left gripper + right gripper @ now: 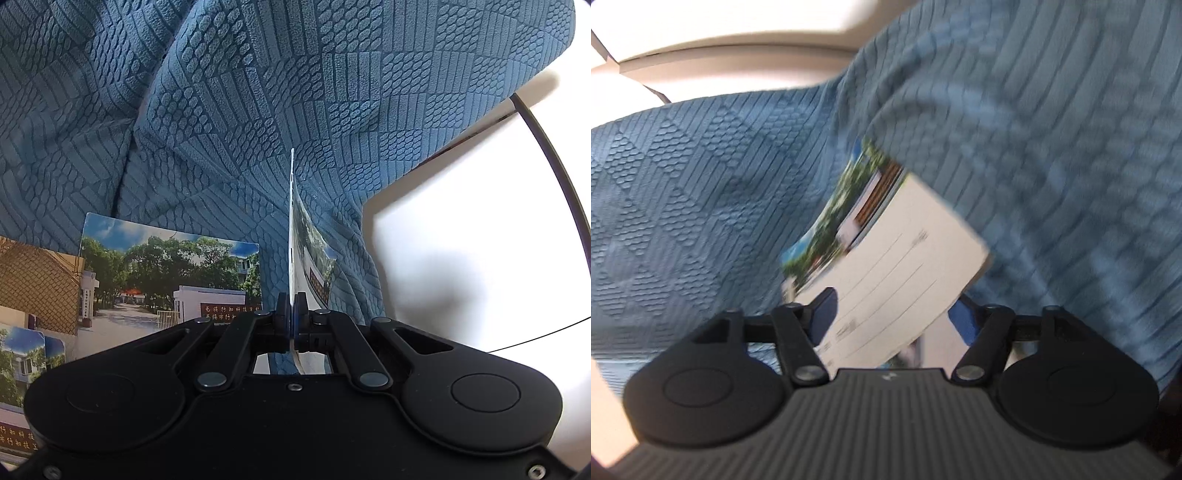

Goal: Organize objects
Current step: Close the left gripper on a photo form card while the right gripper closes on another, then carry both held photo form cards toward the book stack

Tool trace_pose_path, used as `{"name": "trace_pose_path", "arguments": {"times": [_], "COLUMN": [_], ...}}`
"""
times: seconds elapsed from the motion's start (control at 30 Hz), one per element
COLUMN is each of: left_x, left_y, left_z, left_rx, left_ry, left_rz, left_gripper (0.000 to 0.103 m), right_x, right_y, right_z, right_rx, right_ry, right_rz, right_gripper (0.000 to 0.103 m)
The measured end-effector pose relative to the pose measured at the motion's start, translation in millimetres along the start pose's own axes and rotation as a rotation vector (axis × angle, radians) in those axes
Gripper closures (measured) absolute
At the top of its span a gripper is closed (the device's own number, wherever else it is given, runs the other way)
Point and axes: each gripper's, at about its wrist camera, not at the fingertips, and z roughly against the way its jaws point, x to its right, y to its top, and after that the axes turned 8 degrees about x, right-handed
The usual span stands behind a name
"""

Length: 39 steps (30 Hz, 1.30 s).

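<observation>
Postcards mid-sort on blue textured cloth

Left gripper [291,314] has its jaws fully closed on one postcard [295,236], pinched at the near edge so the card stands edge-on to its camera and rises away toward the cloth. Card bows slightly to the right; a thin edge grip like this likely keeps the printed face clear and the card free to be laid onto a pile.

Loose postcards [166,280] lie at near left on the blue cloth [221,110], overlapping each other, picture side up, showing trees and a gatehouse. Probably the source heap or the growing stack; cannot tell which.

Right gripper [892,319] has its fingers partly apart, with a blank-backed postcard [897,273] between them, ruled address lines facing up and tilted. A picture-side card [849,206] lies just under and beyond it. Frame is motion-blurred; cannot tell whether the blue pads [823,314] actually press the card edges.

White table surface [461,258] shows to the right of the cloth.

Judgement: sorting is under way, several cards not yet gathered
</observation>
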Motion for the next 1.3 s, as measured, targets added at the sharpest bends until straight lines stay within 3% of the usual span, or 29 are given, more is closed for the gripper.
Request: {"name": "trace_pose_path", "arguments": {"times": [0.03, 0.13, 0.33, 0.73, 1.03, 1.3], "left_x": [-0.3, 0.1, -0.3, 14.9, 28.7, 32.2], "left_y": [0.1, 0.6, 2.1, 4.6, -6.4, -19.5], "left_z": [0.6, 4.8, 15.6, 72.0, 136.4, 195.9], "left_rx": [-0.002, 0.0, -0.001, 0.033, 0.068, 0.101], "left_ry": [0.0, 0.002, -0.004, -0.046, -0.037, -0.045], "left_rz": [0.004, 0.004, 0.014, 0.035, 0.006, 0.052], "left_gripper": [0.103, 0.103, 0.103, 0.102, 0.101, 0.101], "right_x": [0.8, 1.0, -4.7, -46.8, -63.9, -75.9], "right_y": [0.2, -1.2, -5.4, -19.4, -40.3, -62.5], "right_z": [1.3, 2.8, 12.5, 48.9, 89.5, 131.2], "right_rx": [0.02, 0.061, 0.102, 0.149, 0.135, 0.103], "right_ry": [-0.017, -0.035, 0.007, 0.109, 0.139, 0.139], "right_rz": [0.027, 0.094, 0.185, 0.378, 0.457, 0.5], "right_gripper": [0.056, 0.078, 0.093, 0.096, 0.096, 0.096]}}
